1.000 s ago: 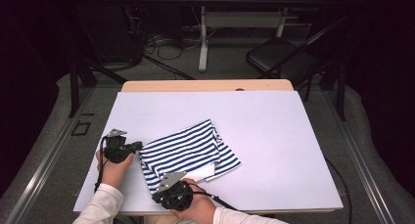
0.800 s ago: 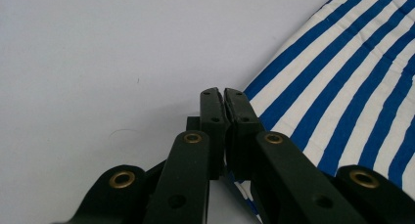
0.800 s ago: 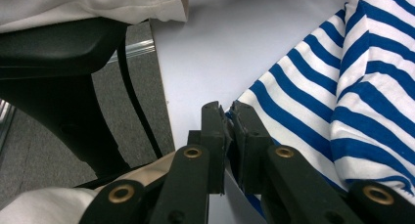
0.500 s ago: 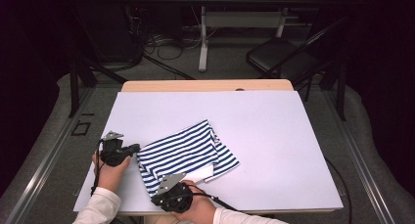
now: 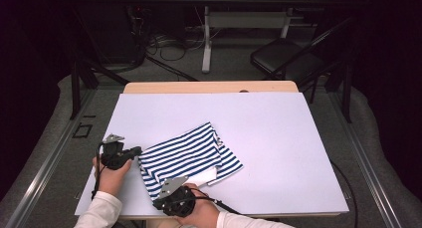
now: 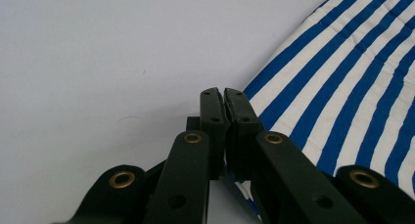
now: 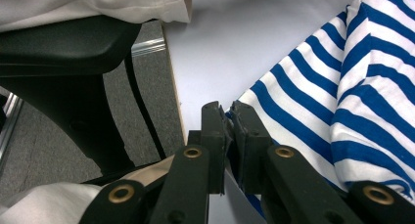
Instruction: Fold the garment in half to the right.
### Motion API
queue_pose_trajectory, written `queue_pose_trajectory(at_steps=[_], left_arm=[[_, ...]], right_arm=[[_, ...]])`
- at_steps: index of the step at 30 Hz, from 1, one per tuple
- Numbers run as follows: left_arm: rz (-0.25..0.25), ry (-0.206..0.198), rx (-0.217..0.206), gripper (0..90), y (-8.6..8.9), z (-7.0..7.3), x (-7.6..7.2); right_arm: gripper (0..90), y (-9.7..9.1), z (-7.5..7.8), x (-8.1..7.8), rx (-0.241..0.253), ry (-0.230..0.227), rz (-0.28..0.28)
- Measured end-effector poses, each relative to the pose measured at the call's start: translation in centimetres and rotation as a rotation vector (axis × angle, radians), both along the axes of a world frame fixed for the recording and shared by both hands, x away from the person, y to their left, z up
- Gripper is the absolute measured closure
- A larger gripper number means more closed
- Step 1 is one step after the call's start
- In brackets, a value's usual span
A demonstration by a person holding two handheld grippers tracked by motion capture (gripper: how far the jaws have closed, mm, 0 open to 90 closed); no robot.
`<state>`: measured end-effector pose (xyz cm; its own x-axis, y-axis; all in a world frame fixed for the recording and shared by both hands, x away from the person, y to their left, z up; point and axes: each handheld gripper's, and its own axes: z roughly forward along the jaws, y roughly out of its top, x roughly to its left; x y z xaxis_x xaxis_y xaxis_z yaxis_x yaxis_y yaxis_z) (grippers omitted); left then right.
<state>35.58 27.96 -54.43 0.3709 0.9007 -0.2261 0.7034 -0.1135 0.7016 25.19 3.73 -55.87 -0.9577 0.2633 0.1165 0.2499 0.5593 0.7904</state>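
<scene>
A blue-and-white striped shirt (image 5: 189, 156) lies loosely folded on the white table (image 5: 288, 138), left of the middle and near the front. My left gripper (image 5: 137, 151) is at the shirt's left edge. Its jaws are shut in the left gripper view (image 6: 223, 94), with a bit of striped cloth (image 6: 342, 87) caught between them lower down. My right gripper (image 5: 157, 202) is at the shirt's front left corner, close to the table's front edge. Its jaws (image 7: 227, 109) are shut on the striped cloth (image 7: 313, 111).
The table's front edge (image 7: 172, 87) runs just left of the right gripper's jaws, with grey floor beyond it. A white sleeve (image 7: 98, 4) and a black chair part (image 7: 63, 43) are close by. Behind the table stand a dark folding chair (image 5: 283, 58) and a desk leg (image 5: 205, 44).
</scene>
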Motion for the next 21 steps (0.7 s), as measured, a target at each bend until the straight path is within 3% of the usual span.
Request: queue_pose_trajectory(at_steps=[21], left_arm=[[0.0,-0.007,-0.009,87.5,0.09,0.32,-0.05]], right_arm=[[84.4,-0.11,0.28,0.06,0.028,0.004,-0.002]])
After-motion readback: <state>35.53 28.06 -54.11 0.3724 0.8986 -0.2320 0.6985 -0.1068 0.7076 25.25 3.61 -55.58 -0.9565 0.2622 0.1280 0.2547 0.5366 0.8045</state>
